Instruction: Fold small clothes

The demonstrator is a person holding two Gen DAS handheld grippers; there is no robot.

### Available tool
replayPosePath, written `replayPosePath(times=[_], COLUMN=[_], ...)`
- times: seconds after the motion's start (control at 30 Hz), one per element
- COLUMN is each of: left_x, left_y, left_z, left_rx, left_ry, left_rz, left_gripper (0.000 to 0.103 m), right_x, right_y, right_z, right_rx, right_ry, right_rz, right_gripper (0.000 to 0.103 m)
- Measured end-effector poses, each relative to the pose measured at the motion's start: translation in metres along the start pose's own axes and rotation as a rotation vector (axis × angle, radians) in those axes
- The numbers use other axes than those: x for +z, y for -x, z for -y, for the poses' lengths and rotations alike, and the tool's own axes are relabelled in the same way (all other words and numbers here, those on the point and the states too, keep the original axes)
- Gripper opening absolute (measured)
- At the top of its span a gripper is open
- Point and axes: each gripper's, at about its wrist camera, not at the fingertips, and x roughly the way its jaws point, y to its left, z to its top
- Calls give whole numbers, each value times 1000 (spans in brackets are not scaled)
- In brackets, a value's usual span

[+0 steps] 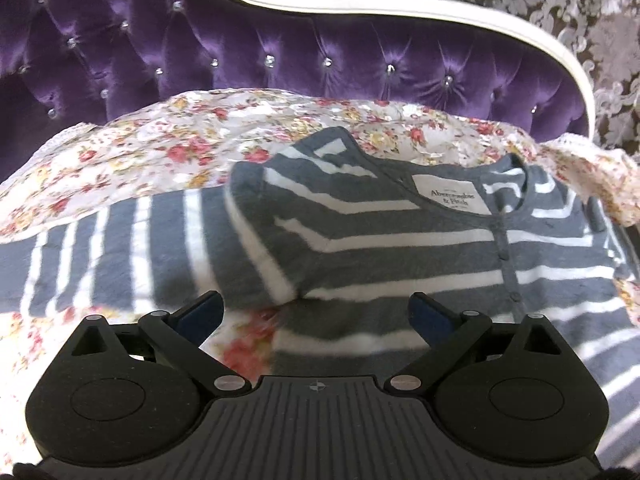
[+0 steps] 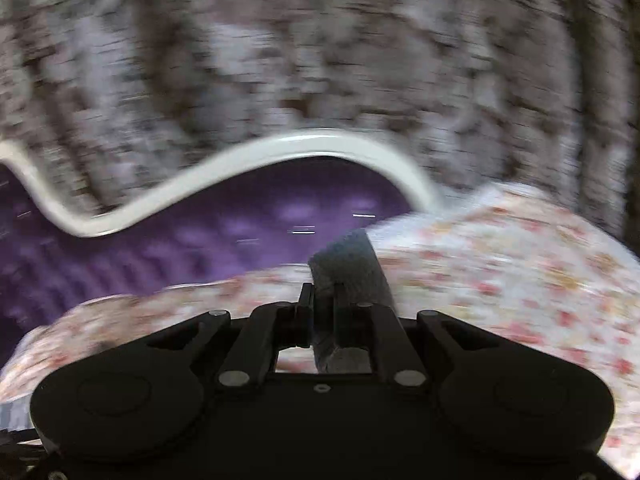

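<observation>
Left tool point(image 1: 316, 312): we see it spread apart, empty, above the striped shirt point(image 1: 380, 232).
Right tool point(image 2: 322, 300): we see it clamped on grey shirt fabric point(image 2: 348, 264).
Bed cover point(image 1: 160, 148): floral.

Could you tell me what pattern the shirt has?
Grey with white stripes; shirt shows best in left wrist view.

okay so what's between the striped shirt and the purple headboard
The floral bedspread lies between the striped shirt and the purple headboard; nothing else shows on that stretch. The left wrist view shows it.
</observation>
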Motion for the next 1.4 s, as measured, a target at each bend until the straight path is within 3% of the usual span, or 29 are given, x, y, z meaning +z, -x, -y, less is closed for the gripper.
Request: replayPosePath(times=[0.3, 0.63, 0.7, 0.77, 0.87, 0.9, 1.07, 1.4], left_x=[-18, -34, -35, -36, -34, -33, -23, 3], left_y=[36, 41, 41, 41, 42, 42, 40, 13], left_z=[-35, -64, -66, -67, -64, -63, -48, 8], left_rx=[20, 46, 50, 48, 45, 46, 36, -5], left_ry=[3, 37, 33, 30, 22, 16, -13, -70], left_rz=[14, 0, 1, 4, 17, 22, 54, 93], left_gripper=[100, 100, 100, 100, 100, 100, 100, 100], right_x=[-36, -108, -118, -127, -130, -129, -113, -90], right_y=[-50, -98, -104, -105, -97, -94, -86, -72], right_z=[-143, -250, -256, -255, -243, -236, -192, -44], right_rx=[299, 414, 442, 470, 486, 480, 404, 155], right_ry=[48, 167, 176, 168, 159, 161, 158, -20], right_rz=[-109, -234, -258, -275, -262, -246, -201, -162], right_gripper=[15, 15, 24, 26, 58, 60, 60, 60])
